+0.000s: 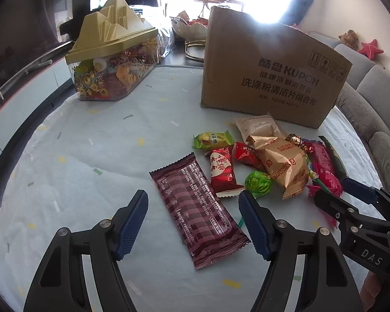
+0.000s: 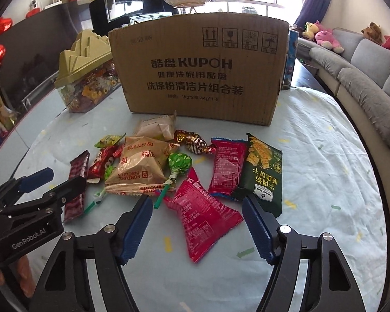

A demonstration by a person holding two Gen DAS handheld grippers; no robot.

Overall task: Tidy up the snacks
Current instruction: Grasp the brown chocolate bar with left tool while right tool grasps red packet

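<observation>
Right wrist view — both hand-held grippers (image 2: 196,227) agape, left (image 1: 192,221) hiding maroon wafer pack (image 2: 76,182).

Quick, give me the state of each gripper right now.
Left gripper: open, holding nothing, its fingers either side of the long maroon checked snack packet.
Right gripper: open, holding nothing, its fingers either side of the red foil pouch.

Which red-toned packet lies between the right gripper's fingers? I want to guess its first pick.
The crumpled magenta packet, white print facing up, lies alone between the open right gripper; the other magenta packet lies farther back against the green pack.
</observation>
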